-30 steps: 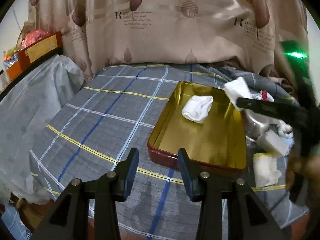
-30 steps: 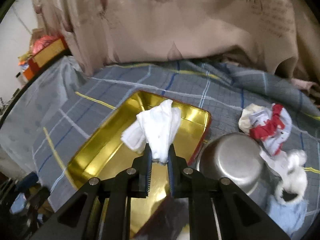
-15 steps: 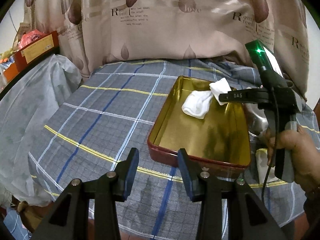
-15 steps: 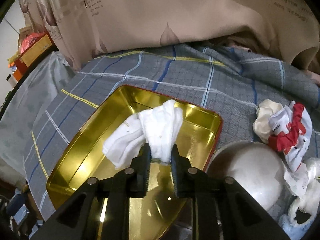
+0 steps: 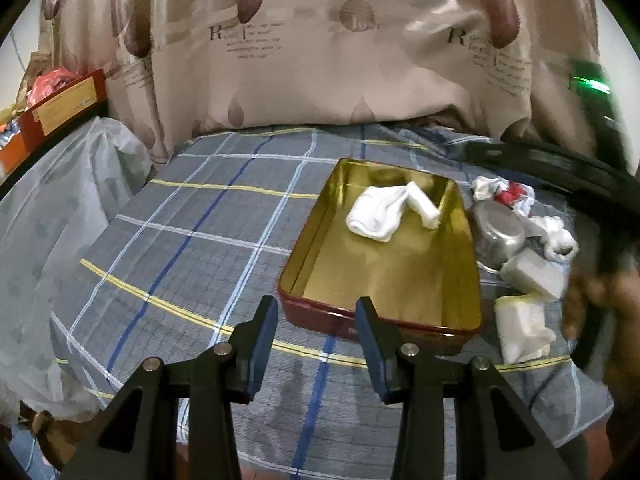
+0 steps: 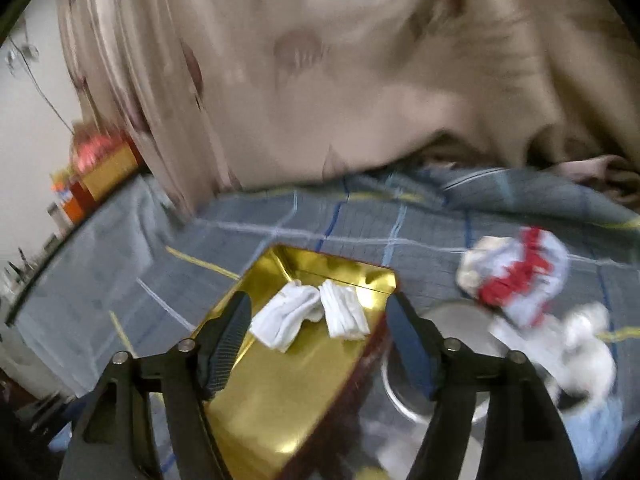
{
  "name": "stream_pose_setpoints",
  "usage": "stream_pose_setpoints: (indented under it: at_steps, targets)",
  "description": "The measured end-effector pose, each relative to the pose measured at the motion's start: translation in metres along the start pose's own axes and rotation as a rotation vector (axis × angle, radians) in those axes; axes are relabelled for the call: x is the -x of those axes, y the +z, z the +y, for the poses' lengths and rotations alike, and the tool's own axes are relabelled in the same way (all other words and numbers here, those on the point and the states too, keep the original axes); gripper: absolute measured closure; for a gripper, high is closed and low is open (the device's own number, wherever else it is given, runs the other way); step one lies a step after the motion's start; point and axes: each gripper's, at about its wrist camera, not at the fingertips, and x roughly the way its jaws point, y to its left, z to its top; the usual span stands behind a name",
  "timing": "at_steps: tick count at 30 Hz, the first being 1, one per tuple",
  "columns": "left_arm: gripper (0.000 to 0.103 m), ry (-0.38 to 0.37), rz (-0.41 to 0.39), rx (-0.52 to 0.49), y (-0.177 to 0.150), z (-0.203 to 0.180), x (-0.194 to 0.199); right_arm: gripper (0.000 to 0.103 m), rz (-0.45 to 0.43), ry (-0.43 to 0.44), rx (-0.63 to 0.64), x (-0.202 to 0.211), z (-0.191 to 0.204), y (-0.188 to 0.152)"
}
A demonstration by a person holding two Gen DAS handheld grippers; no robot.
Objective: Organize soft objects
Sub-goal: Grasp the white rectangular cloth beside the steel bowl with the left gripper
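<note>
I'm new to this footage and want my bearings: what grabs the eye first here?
The shiny gold tin in the middle of the plaid cloth, with two white socks lying at its far end. To its right sits a jumble of soft things around a steel bowl, including a red-and-white cloth.

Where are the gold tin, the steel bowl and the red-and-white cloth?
gold tin [image 5: 384,280], left wrist view, bare floor of the tin.
steel bowl [image 5: 498,232], left wrist view, its side wall.
red-and-white cloth [image 6: 516,276], right wrist view, its red middle.
</note>
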Motion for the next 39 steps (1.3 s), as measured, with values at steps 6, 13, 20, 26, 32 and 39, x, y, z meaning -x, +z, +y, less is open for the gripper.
stream_pose_setpoints:
  at_steps: [6, 13, 20, 26, 32, 39]
  targets:
    - [0.062, -0.058, -0.036, -0.054, -0.002, -0.017, 0.016, 0.021, -0.107, -0.254, 0.058, 0.101, -0.044, -0.067]
    - [0.061, -0.283, -0.04, -0.159, -0.005, -0.062, 0.043, 0.017, -0.001, -0.624, 0.033, 0.155, -0.158, -0.131]
    - [0.059, -0.441, 0.068, -0.159, -0.004, -0.117, 0.034, 0.017, 0.033, -0.632, -0.026, 0.15, -0.198, -0.146]
    - [0.059, -0.433, 0.124, -0.163, 0.007, -0.151, 0.01, 0.017, 0.027, -0.604, -0.023, 0.146, -0.202, -0.153]
    - [0.056, -0.558, 0.261, 0.036, 0.02, -0.151, -0.035, 0.017, 0.037, -0.563, -0.029, 0.146, -0.206, -0.158]
    - [0.055, -0.647, 0.388, 0.242, 0.037, -0.146, -0.085, 0.017, 0.031, -0.534, -0.016, 0.147, -0.204, -0.16]
